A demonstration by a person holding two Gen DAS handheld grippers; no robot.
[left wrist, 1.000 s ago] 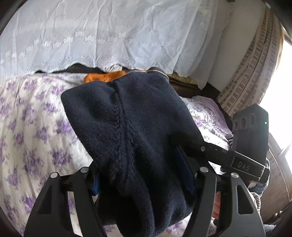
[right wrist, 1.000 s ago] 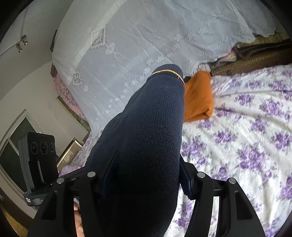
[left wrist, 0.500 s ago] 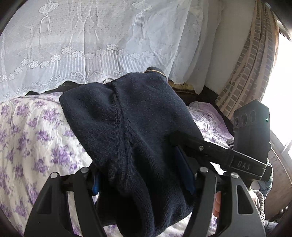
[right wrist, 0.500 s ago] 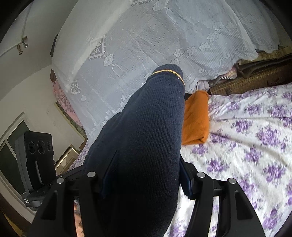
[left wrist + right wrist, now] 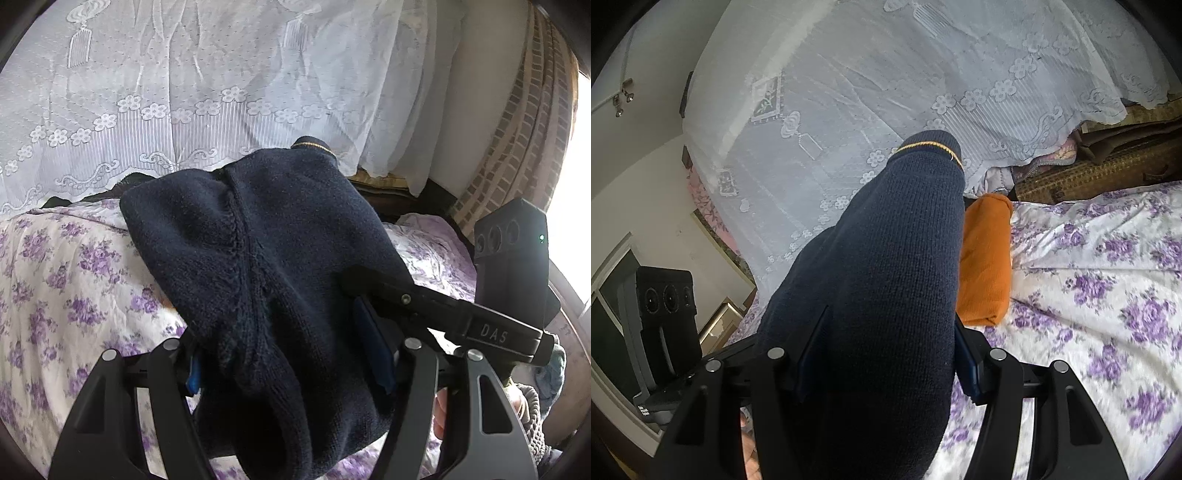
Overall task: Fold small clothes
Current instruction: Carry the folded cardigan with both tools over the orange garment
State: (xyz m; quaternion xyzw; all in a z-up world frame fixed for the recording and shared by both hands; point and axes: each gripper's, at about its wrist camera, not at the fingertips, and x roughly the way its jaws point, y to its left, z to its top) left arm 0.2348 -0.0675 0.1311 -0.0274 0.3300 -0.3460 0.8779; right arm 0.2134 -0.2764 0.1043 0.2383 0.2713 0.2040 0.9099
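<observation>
1. Nearest, the left tool is clamped on a thick bundle of the navy knit garment; its blue pads bracket the wool on both sides.
2. The right tool likewise grips the same garment's other part, a ribbed sleeve-like tube ending in a cuff with a thin yellow stripe.
3. The step in hand looks like carrying the folded or half-folded garment, held up off the bed between both tools.
4. Next it likely needs lowering flat beside the orange folded cloth, which lies just right of the garment, both tools releasing together so the soft, heavy knit does not slump open.
5. Beyond the garment hangs a thin white lace curtain with flower edging.
</observation>
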